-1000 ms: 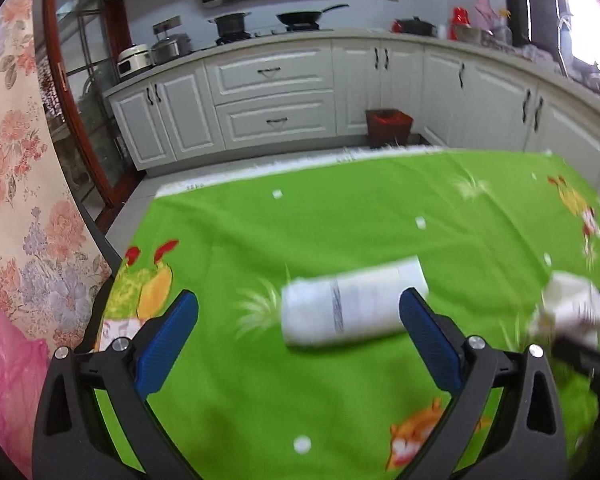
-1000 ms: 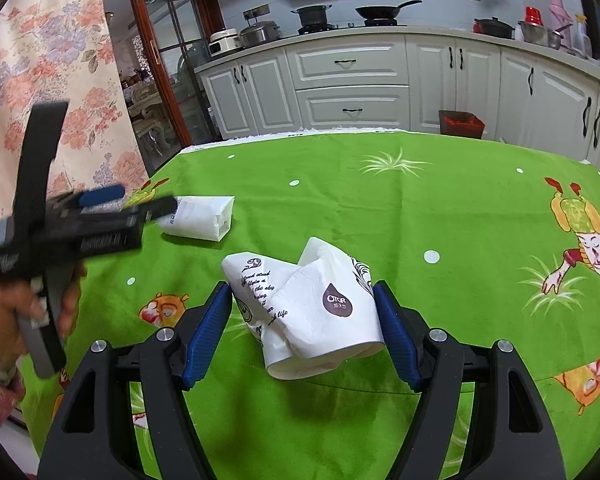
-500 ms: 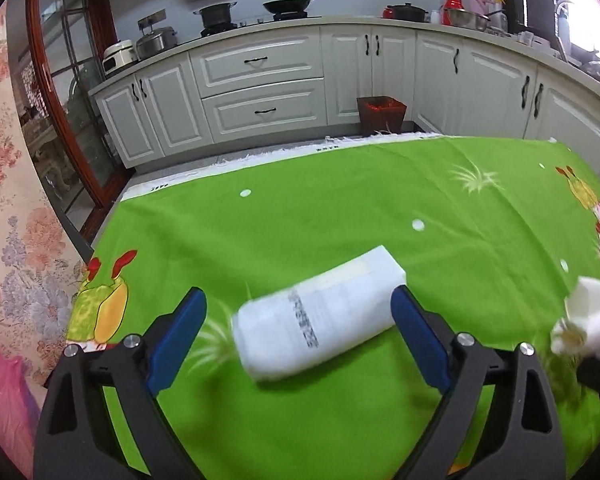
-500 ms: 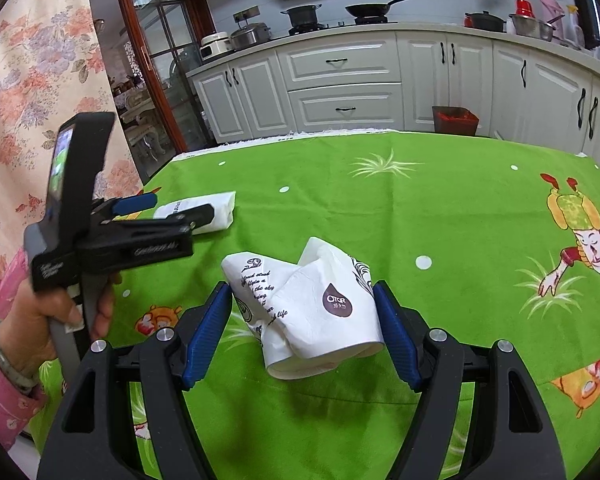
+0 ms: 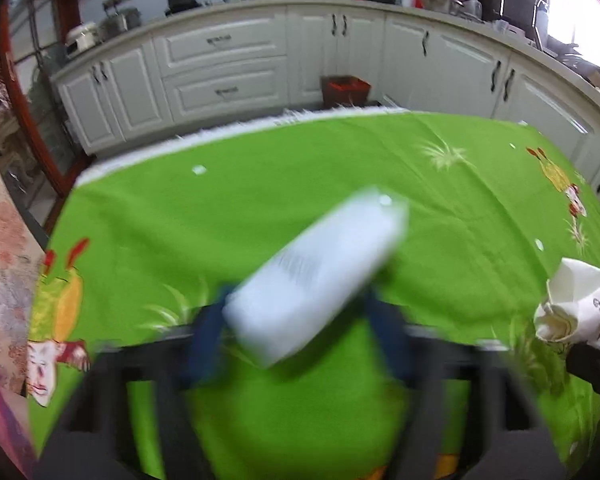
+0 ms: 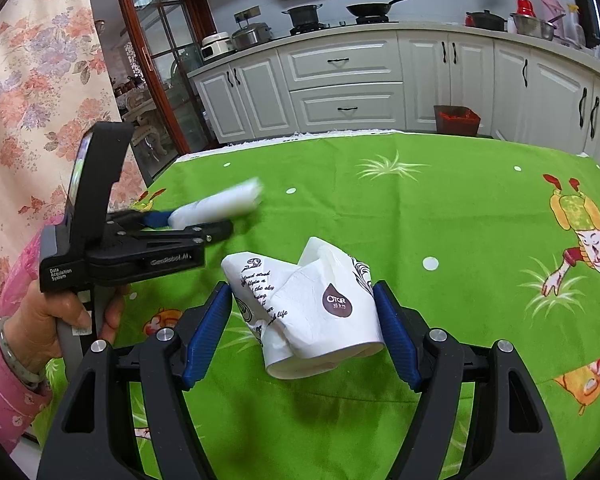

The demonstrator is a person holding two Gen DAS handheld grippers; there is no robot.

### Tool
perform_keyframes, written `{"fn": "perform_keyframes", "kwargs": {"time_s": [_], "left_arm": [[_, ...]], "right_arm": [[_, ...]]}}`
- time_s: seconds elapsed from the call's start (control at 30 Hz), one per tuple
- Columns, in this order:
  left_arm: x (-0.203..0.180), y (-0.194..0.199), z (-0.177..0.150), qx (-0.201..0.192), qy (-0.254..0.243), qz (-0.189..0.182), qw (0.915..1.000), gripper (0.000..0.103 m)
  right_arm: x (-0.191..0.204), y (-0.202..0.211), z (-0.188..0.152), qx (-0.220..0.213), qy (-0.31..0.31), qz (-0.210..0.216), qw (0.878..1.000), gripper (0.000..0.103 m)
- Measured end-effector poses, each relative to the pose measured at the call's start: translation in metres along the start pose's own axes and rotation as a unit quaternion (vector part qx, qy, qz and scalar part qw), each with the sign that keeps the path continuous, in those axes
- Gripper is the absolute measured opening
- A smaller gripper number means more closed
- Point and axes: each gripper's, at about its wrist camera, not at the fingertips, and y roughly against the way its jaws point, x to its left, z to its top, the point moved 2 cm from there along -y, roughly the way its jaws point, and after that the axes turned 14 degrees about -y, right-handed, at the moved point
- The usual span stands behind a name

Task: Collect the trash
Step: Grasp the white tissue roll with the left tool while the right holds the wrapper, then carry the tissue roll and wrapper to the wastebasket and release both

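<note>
The left gripper (image 5: 296,332) jaws have just been closing on the white pack (image 5: 320,276), now clamped mid-frame and tilting off the green table (image 5: 260,200); the grip should be firm before any lift. The right gripper (image 6: 304,332) jaws clamp the crushed cup (image 6: 312,312), low centre, best kept steady.

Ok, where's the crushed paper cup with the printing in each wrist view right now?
Left wrist: the crushed paper cup lies at the far right edge, on the green tablecloth.
Right wrist: the cup sits low in the centre, between the right gripper fingers.
Shared landmark: the red bin on the floor by the white cabinets.
</note>
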Motion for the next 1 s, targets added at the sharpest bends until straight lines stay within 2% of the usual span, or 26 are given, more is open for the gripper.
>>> {"fn": "perform_keyframes", "kwargs": {"time_s": [0.03, 0.2, 0.23, 0.27, 0.33, 0.5, 0.53, 0.6, 0.67, 0.83, 1.0], "left_arm": [[-0.002, 0.001, -0.001, 0.002, 0.0, 0.0, 1.0, 0.028], [-0.014, 0.013, -0.008, -0.001, 0.002, 0.0, 1.0, 0.029], [-0.014, 0.015, -0.009, -0.003, 0.005, 0.001, 1.0, 0.04], [-0.014, 0.019, -0.008, -0.009, 0.009, 0.003, 0.9999, 0.063], [-0.015, 0.027, -0.005, -0.023, 0.011, 0.009, 0.9996, 0.08], [-0.016, 0.019, 0.007, -0.021, 0.003, 0.023, 0.9995, 0.078], [-0.015, 0.014, 0.01, -0.018, 0.006, 0.021, 0.9996, 0.073], [-0.015, 0.007, 0.012, -0.01, 0.009, 0.01, 0.9999, 0.042], [-0.018, 0.005, 0.012, -0.007, 0.005, 0.012, 0.9999, 0.028], [-0.028, 0.017, 0.007, -0.022, -0.016, 0.03, 0.9992, 0.023], [-0.031, 0.04, -0.008, -0.032, -0.009, 0.034, 0.9989, 0.022]], "right_arm": [[0.0, 0.001, 0.0, 0.0, -0.001, 0.0, 1.0, 0.069], [0.001, 0.006, 0.001, -0.004, -0.004, 0.001, 1.0, 0.069], [0.002, 0.008, 0.001, -0.007, -0.003, 0.002, 1.0, 0.069], [0.002, 0.01, 0.001, -0.009, -0.001, 0.002, 1.0, 0.069], [0.002, 0.014, 0.0, -0.01, -0.002, 0.003, 1.0, 0.069], [-0.005, 0.018, 0.001, -0.01, -0.011, 0.003, 1.0, 0.069], [-0.006, 0.018, 0.002, -0.01, -0.014, 0.003, 1.0, 0.069], [-0.009, 0.018, 0.003, -0.011, -0.014, 0.001, 1.0, 0.069], [-0.011, 0.018, 0.002, -0.012, -0.015, -0.003, 1.0, 0.069], [-0.012, 0.018, 0.002, -0.021, -0.015, -0.015, 1.0, 0.069], [-0.008, 0.022, -0.004, -0.023, -0.014, -0.032, 0.999, 0.068]]}}
